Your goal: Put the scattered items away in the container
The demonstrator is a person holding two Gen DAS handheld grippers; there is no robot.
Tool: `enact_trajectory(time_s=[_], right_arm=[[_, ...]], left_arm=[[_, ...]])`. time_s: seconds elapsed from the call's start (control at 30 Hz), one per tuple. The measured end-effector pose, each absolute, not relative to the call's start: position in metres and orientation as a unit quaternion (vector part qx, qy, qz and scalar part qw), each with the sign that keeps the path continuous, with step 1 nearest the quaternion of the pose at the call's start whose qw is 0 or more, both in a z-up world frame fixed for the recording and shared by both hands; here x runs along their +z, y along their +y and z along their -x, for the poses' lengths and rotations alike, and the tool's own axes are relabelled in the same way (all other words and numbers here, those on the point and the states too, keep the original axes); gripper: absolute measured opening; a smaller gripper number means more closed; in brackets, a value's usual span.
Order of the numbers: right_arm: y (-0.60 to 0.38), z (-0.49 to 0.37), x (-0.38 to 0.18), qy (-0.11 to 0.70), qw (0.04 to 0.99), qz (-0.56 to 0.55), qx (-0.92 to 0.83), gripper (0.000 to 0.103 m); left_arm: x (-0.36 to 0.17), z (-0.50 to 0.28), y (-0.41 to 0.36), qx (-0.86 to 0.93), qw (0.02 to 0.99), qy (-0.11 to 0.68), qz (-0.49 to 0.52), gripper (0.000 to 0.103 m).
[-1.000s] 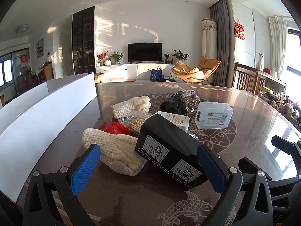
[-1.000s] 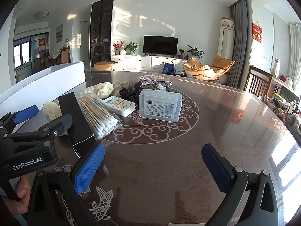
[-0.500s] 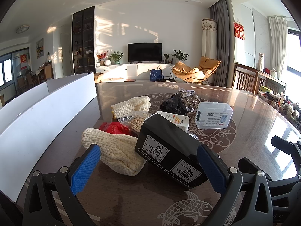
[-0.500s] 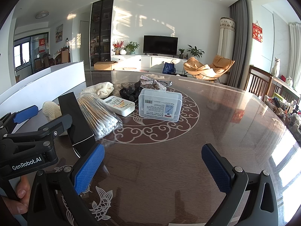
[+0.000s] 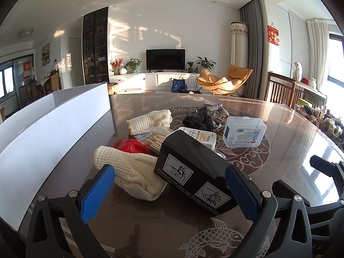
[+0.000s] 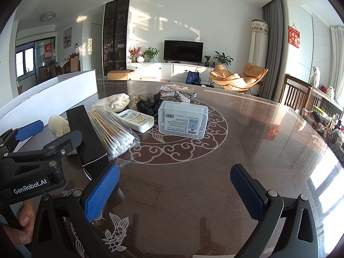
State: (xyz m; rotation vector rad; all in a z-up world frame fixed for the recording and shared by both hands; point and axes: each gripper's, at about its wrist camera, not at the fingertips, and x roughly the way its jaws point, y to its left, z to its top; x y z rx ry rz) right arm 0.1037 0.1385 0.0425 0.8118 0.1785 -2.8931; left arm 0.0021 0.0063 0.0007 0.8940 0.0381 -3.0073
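Observation:
A black box (image 5: 193, 172) lies on the dark table in front of my left gripper (image 5: 169, 193), which is open around its near end and a cream glove (image 5: 133, 174). It also shows in the right wrist view (image 6: 86, 137). Behind lie a red packet (image 5: 129, 146), a bag of cotton swabs (image 6: 111, 131), a white box (image 6: 136, 120), a clear plastic case (image 6: 182, 119), a second cream glove (image 6: 115, 102), a black item (image 6: 148, 105) and a silver item (image 6: 174, 93). The white container (image 5: 43, 129) stands at left. My right gripper (image 6: 174, 193) is open and empty over bare table.
The left gripper body (image 6: 32, 161) and a hand sit at the left of the right wrist view. The table (image 6: 258, 139) stretches bare to the right. Chairs and clutter (image 6: 322, 120) stand beyond its right edge.

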Motion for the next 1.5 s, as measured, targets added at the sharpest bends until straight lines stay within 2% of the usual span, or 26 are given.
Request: enact_trajectory(time_s=[1.5], right_arm=[[0.1372, -0.1048, 0.0434, 0.057, 0.065, -0.268, -0.96, 0.102]], left_arm=[[0.0002, -0.002, 0.0055, -0.957, -0.002, 0.025, -0.29, 0.103]])
